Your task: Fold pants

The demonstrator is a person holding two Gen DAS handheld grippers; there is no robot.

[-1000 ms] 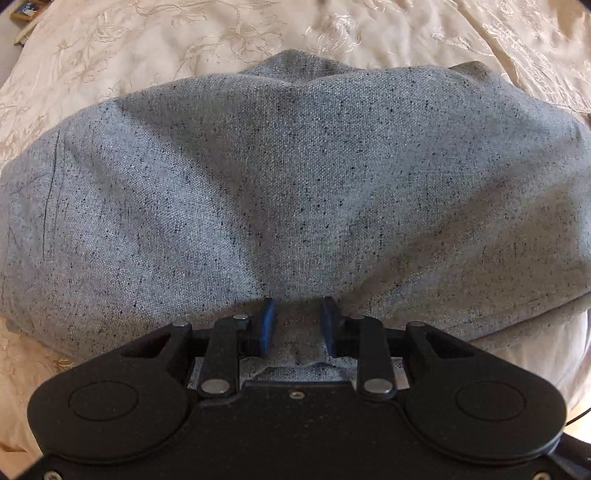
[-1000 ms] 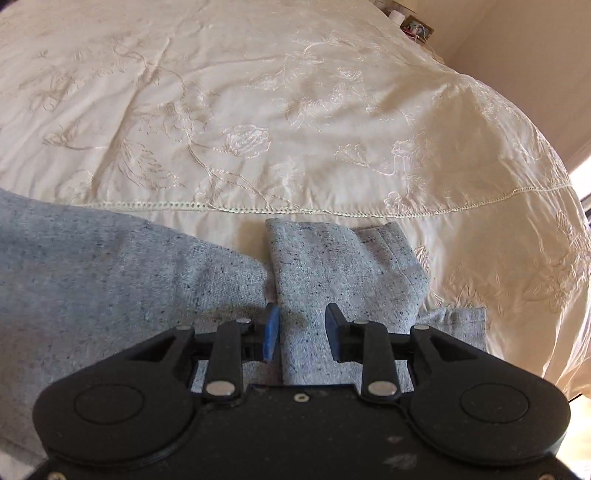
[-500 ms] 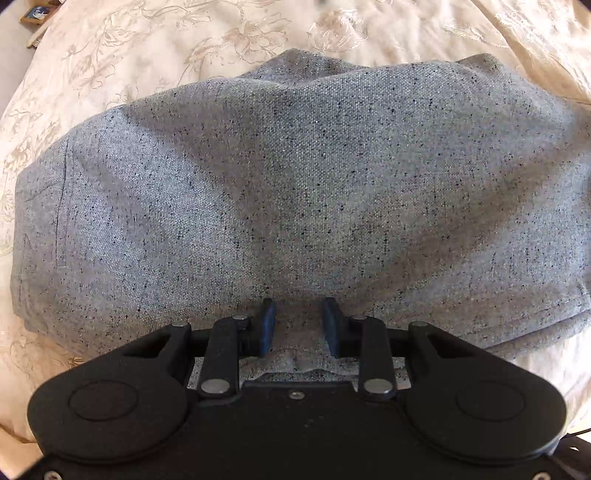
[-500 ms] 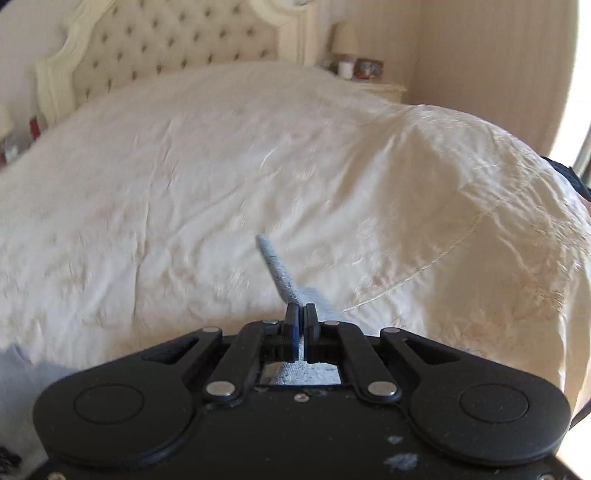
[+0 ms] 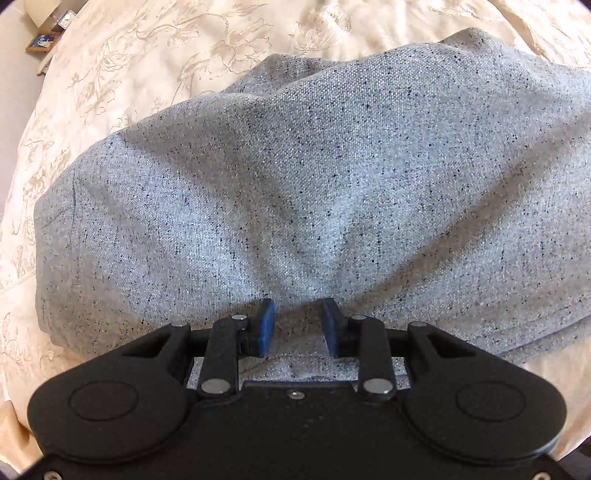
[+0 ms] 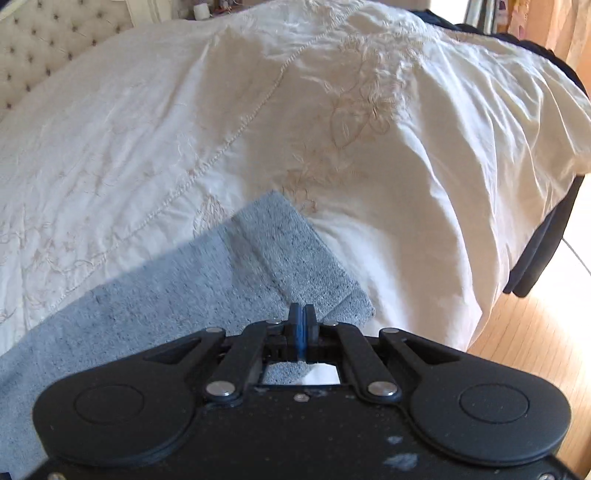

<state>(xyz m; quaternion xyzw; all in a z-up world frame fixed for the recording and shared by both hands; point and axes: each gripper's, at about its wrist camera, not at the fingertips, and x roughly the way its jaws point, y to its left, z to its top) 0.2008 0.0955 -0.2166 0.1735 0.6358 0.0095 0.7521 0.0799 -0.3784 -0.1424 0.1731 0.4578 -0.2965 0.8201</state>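
Note:
The grey speckled pants (image 5: 314, 177) lie spread on the cream bedspread and fill most of the left wrist view. My left gripper (image 5: 298, 325) is open, its blue pads on either side of a fold at the near edge of the fabric. In the right wrist view a pant leg (image 6: 192, 280) with its ribbed cuff (image 6: 306, 266) stretches over the bed. My right gripper (image 6: 302, 325) is shut right at the cuff's edge; whether cloth is pinched between the pads is hidden.
The embroidered cream bedspread (image 6: 184, 122) covers the bed. A tufted headboard (image 6: 44, 40) is at far left. The bed's edge drops to a wooden floor (image 6: 532, 339) at right, where dark cloth (image 6: 543, 243) hangs. A nightstand with small items (image 5: 44, 33) is at top left.
My right gripper closed from open and swung right toward the bed's edge, the leg cuff now lying flat before it. The left gripper stayed open and shifted slightly over the pants.

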